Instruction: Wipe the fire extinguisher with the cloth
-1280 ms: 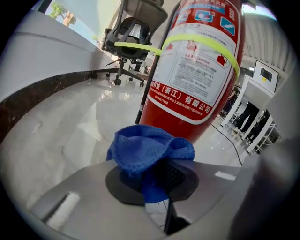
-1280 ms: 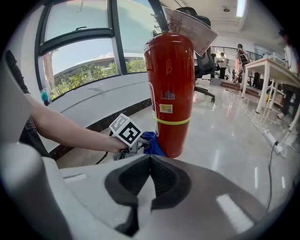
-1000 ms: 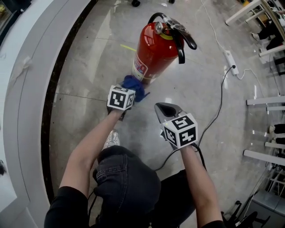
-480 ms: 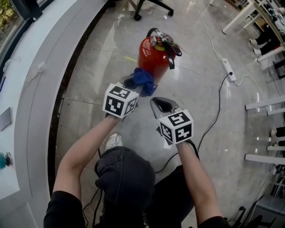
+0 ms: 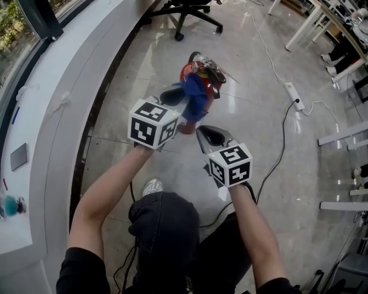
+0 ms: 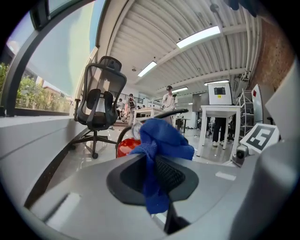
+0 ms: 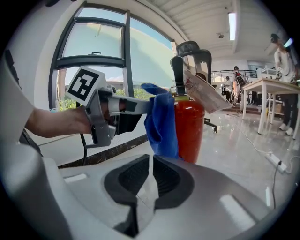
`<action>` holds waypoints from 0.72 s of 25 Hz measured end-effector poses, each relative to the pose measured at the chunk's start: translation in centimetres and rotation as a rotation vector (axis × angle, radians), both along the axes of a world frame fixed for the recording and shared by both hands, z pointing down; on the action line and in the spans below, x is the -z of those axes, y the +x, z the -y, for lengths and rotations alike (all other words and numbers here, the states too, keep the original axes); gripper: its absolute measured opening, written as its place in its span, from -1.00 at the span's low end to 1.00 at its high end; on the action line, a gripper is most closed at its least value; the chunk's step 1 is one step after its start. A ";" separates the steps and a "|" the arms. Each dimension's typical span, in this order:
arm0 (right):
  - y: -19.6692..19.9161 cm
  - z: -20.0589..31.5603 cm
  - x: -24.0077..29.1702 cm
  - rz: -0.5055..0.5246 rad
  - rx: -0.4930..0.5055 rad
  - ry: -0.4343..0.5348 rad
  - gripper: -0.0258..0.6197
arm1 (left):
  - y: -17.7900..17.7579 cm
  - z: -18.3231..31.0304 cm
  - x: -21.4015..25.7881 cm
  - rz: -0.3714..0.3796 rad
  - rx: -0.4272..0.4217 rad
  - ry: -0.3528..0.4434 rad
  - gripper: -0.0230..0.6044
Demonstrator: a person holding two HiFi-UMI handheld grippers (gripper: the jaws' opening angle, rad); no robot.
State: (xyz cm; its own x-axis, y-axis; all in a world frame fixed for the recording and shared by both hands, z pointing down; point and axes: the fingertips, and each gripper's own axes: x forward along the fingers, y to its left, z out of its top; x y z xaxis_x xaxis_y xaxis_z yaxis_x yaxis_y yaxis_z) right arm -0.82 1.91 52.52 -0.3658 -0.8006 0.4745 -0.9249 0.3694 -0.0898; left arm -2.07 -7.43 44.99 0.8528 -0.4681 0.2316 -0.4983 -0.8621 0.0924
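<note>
The fire extinguisher (image 7: 190, 129) stands upright on the polished grey floor (image 5: 253, 115), on the far side of both grippers, with its black handle (image 5: 208, 64) at the top. The blue cloth (image 5: 195, 95) hangs against the left side of its upper body, just under the handle, and covers much of the red cylinder in the head view.

Left gripper (image 5: 179, 95): jaws closed on the cloth, which is bunched between the pads and spills out beyond the tips. This gripper points nearly level towards the extinguisher. Its tips are just beside the cylinder, with the cloth between the two.

Right gripper (image 5: 211, 136): jaws have just been opening and stand barely parted, a thin slit showing between the pads, with nothing in it. It sits on the near right of the extinguisher, clear of it, tilted somewhat downward towards the lower body.

Both bare forearms reach forward from black sleeves, the left one (image 5: 106, 189) set slightly farther out than the right (image 5: 253, 224). A bent knee in dark jeans (image 5: 164, 229) shows between them.

A curved white counter (image 5: 52, 132) runs along the left. An office chair (image 5: 184, 14) stands beyond the extinguisher. A power strip (image 5: 292, 95) and its cable lie on the floor to the right.
</note>
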 end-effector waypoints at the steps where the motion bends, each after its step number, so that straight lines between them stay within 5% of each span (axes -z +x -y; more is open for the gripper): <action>1: 0.1 0.1 0.4 0.002 -0.004 0.010 -0.87 | 0.3 0.3 1.0 -0.013 -0.003 0.008 -0.78; 11: 2.3 1.8 1.7 0.018 -0.070 0.073 -0.70 | 2.9 -0.1 2.6 -0.080 -0.063 0.009 -0.78; 18: 1.1 2.2 -1.2 0.014 -0.060 0.026 -0.61 | 1.9 -3.0 -4.8 -0.003 -0.129 -0.148 -0.78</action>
